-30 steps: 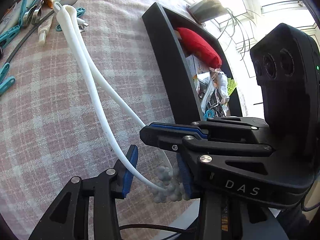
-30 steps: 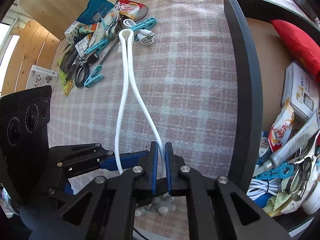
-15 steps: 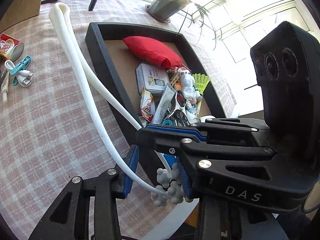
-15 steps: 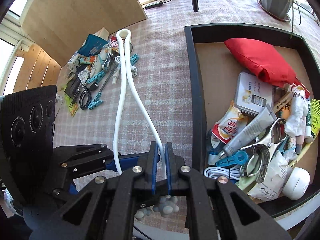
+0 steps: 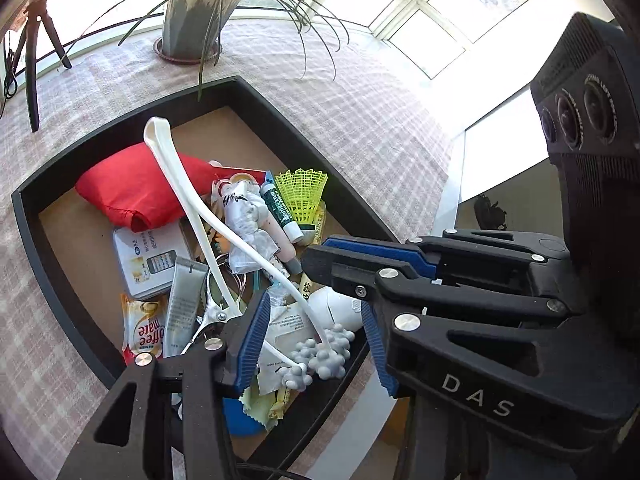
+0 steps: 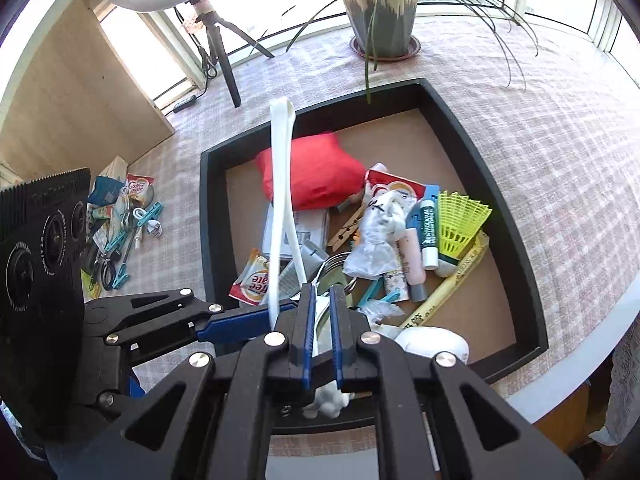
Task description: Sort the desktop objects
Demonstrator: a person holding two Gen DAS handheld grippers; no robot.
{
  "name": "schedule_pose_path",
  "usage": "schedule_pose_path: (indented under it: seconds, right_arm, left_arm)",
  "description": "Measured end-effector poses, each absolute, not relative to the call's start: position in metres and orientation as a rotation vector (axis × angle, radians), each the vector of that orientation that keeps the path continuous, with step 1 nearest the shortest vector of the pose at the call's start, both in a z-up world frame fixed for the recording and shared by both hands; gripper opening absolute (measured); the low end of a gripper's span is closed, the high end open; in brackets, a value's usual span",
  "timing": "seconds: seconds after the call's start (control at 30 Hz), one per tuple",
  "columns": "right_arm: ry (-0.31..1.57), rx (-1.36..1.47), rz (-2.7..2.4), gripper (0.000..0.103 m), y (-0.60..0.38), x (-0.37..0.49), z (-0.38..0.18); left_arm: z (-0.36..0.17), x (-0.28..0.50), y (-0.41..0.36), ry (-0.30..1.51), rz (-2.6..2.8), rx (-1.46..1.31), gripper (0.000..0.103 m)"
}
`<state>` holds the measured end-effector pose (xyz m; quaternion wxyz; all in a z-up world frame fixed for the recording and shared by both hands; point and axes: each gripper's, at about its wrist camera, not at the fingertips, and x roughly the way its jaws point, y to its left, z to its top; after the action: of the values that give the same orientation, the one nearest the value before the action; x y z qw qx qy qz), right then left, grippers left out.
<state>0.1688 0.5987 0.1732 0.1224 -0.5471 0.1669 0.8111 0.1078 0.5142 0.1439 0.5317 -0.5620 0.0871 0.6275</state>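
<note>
Black left gripper (image 5: 312, 336), blue pads, "DAS" lettering

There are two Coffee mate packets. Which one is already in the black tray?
The Coffee mate packet lying inside the black tray, beside the grey tube. The other packet lies outside on the checked cloth, among the unsorted clutter.

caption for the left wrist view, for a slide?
Left gripper, jaws just opening, releases a white two-armed massager over the cluttered black tray.
</note>
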Motion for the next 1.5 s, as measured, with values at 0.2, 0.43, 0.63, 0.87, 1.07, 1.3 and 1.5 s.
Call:
schedule_pose_path:
  seconds: [0.2,0.43,0.63,0.87,1.07,1.3,1.5]
  right_arm:
    - [0.505,-1.537,2.361,0.025,0.62,0.179,0.183]
    - [0.506,-1.545,2.397,0.029,0.595,0.175,0.179]
    - [0.459,-1.549,2.483,0.032,0.55,0.163,0.177]
    - [0.356,-1.545,2.591,0.035,0.489,0.144,0.173]
    - [0.348,-1.532,2.707,0.035,0.441,0.133,0.176]
    - [0.36,-1.612,2.772,0.035,0.389,0.122,0.163]
    - [0.336,-1.642,2.788,0.036,0.365,0.12,0.155]
  left_arm:
    - [0.142,0.105,0.506,0.287,1.556,-1.321,0.059]
    - [0.14,0.08,0.461,0.296,1.708,-1.349,0.06]
    - [0.153,0.065,0.413,0.316,1.882,-1.272,0.076]
    - [0.15,0.047,0.348,0.399,2.106,-1.284,0.076]
    - [0.153,0.044,0.273,0.365,2.289,-1.309,0.077]
    - [0.143,0.057,0.207,0.238,2.373,-1.46,0.078]
    - [0.16,0.081,0.181,0.104,2.374,-1.447,0.078]
